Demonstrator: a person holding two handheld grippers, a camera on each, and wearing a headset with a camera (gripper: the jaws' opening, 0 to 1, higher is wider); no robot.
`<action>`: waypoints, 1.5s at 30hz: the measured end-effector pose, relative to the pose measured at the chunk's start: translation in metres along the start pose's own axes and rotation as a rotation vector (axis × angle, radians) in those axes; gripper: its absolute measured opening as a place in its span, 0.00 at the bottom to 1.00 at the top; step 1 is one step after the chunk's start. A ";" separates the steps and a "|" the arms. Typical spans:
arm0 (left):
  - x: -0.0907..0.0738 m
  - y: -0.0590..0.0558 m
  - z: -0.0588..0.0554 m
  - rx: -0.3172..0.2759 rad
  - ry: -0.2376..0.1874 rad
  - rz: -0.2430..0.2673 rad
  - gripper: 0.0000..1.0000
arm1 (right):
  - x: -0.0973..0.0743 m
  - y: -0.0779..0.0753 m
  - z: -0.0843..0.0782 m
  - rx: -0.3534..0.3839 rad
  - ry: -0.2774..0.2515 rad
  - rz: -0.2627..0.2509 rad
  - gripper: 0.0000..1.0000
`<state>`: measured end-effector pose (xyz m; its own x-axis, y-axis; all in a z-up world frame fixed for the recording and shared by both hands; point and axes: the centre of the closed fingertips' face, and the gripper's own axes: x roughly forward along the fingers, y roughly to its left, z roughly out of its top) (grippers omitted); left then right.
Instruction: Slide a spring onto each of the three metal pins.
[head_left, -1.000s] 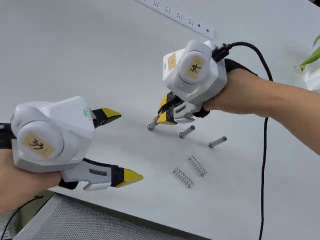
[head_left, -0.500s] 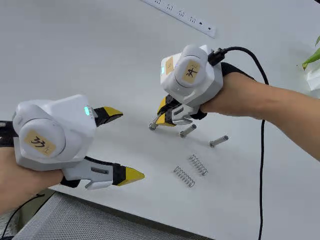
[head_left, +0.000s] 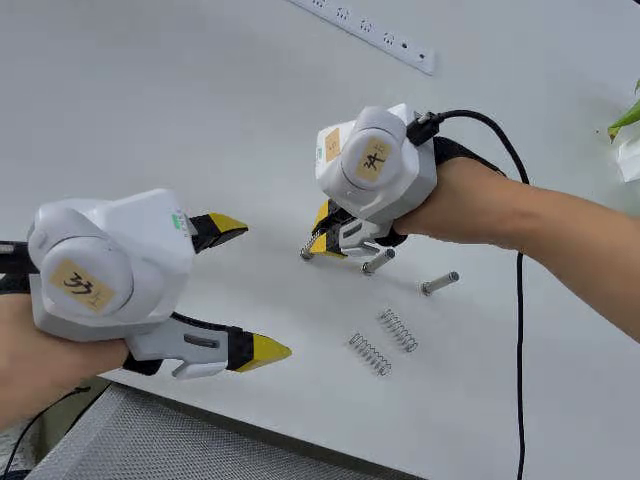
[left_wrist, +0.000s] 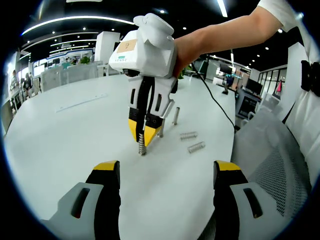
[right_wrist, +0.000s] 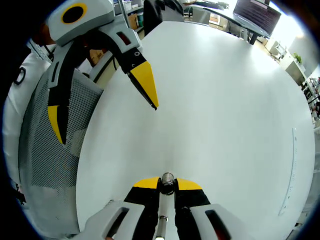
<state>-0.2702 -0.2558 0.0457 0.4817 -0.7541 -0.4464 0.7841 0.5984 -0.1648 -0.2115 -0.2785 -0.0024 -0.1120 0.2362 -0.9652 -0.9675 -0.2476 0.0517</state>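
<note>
The right claw (head_left: 322, 243) is pinched on a pin (head_left: 308, 252) propped with one end on the worktop (head_left: 180, 120), and what looks like a spring (left_wrist: 142, 147) is coiled round the part below the tips. The left claw (head_left: 262, 290) hangs spread and empty, well apart to the side. From where I stand, the trick is a light, steady pinch with the pin in line, so the coil runs along the shaft without snagging. The two bare pins (head_left: 375, 262) and two loose springs (head_left: 397, 330) lying just beside it wait their turn.
</note>
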 end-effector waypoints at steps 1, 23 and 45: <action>0.000 0.000 0.000 0.000 0.000 0.000 0.75 | 0.001 0.000 0.000 0.001 0.001 0.000 0.07; 0.000 0.000 -0.002 -0.001 0.004 -0.003 0.75 | 0.008 -0.006 -0.005 0.005 -0.011 -0.013 0.08; -0.001 -0.006 0.000 0.023 0.029 -0.009 0.75 | -0.004 -0.009 -0.001 0.067 -0.087 -0.036 0.20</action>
<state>-0.2755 -0.2592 0.0468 0.4634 -0.7509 -0.4706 0.7972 0.5851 -0.1487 -0.2023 -0.2783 0.0007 -0.0933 0.3255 -0.9409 -0.9839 -0.1750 0.0370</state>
